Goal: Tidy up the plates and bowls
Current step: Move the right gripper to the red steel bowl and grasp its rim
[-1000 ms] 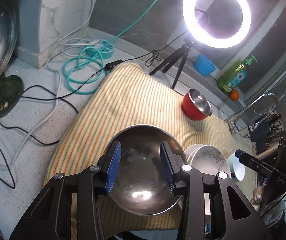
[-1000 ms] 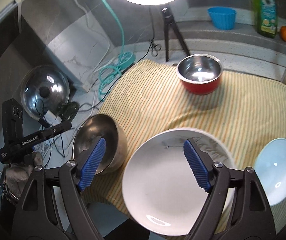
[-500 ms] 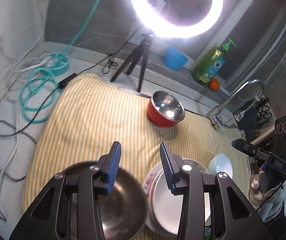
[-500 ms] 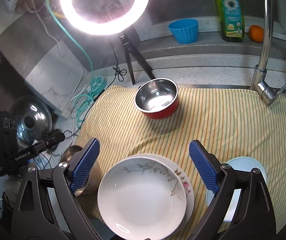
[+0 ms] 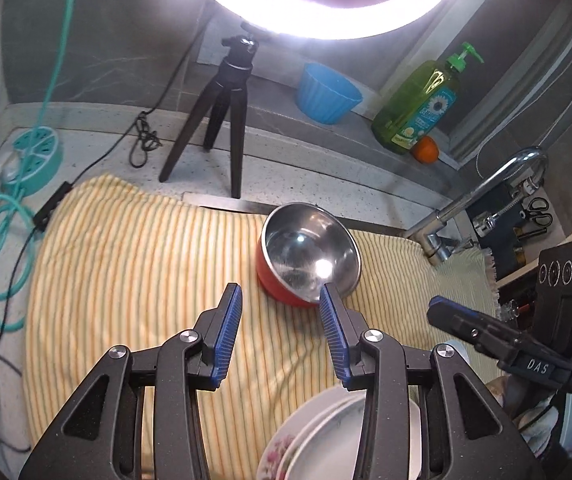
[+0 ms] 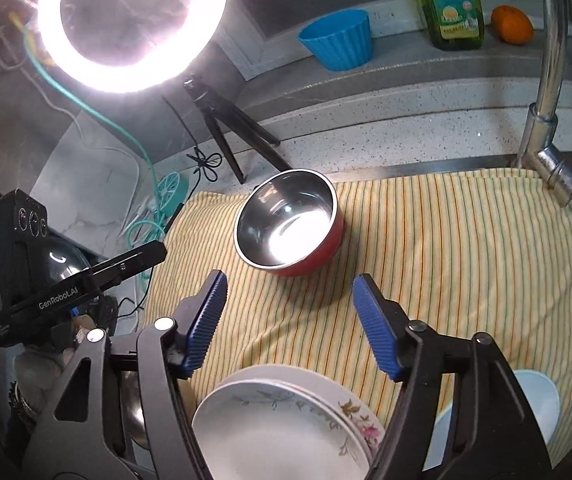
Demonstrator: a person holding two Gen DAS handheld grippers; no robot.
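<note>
A red bowl with a steel inside (image 5: 310,254) (image 6: 288,222) sits upright on the yellow striped towel (image 5: 133,264) (image 6: 446,248). My left gripper (image 5: 279,330) is open and empty, raised just short of the bowl. My right gripper (image 6: 288,322) is open and empty, above the towel before the same bowl. A stack of white floral plates (image 6: 286,424) (image 5: 326,436) lies at the towel's near edge under both grippers. A white bowl (image 6: 538,400) sits at the near right. A steel bowl (image 6: 133,412) shows partly at the left behind my right gripper's finger.
A ring light on a black tripod (image 5: 221,108) (image 6: 221,120) stands behind the towel. A faucet (image 6: 550,92) (image 5: 486,196) rises at the right. A blue cup (image 5: 326,94), a green soap bottle (image 5: 418,112) and an orange (image 6: 512,24) sit on the back ledge. Cables (image 5: 1,216) lie at the left.
Both grippers have risen and moved forward from the steel bowl and the plates toward the red bowl. The plate stack now lies at the bottom of both views.
</note>
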